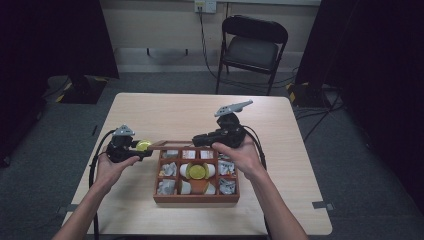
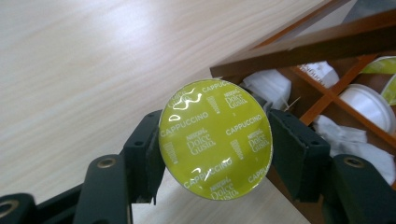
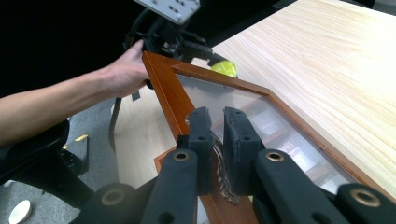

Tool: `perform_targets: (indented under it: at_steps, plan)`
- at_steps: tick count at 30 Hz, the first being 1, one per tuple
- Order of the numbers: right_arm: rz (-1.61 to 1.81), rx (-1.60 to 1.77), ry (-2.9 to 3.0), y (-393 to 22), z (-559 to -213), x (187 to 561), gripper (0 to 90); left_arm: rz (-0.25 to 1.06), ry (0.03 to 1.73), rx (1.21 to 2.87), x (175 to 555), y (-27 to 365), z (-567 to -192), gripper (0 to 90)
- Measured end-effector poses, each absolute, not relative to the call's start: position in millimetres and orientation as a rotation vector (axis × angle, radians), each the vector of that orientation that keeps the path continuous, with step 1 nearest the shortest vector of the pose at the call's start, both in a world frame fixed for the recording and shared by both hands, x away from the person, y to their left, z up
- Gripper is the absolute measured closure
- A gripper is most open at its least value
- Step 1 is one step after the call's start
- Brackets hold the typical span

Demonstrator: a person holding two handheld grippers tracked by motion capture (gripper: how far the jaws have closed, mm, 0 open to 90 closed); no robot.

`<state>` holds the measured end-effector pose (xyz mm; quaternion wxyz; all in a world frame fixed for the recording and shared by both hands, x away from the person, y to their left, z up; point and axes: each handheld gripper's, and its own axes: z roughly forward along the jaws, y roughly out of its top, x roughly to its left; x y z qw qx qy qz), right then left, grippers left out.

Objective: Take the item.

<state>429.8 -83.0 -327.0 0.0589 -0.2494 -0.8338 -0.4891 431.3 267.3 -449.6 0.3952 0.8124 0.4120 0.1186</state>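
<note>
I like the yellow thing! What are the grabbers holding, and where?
Left hand-held gripper pinches the yellow capsule by its sides; right hand-held gripper clamps the box lid at its metal clasp.

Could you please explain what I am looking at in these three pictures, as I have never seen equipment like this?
A person sits at a wooden table, holding a hand-operated two-jaw gripper in each hand. The high view looks down from above; the other two pictures come from cameras riding on the grippers. The left gripper is clamped on a yellow-green coffee capsule. The right gripper pinches the metal clasp on the glass lid of a wooden box, holding it raised. The box's compartments hold more capsules and white sachets.
</note>
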Motion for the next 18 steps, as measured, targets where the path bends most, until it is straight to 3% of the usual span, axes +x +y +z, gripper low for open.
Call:
perform_targets:
  at_steps: [18]
  plan:
    - [-1.480, -0.750, -2.507, -81.2, -329.5, 430.7, 82.5, 0.239, 1.086, 2.131, 437.9, 262.3, -483.1, 40.2]
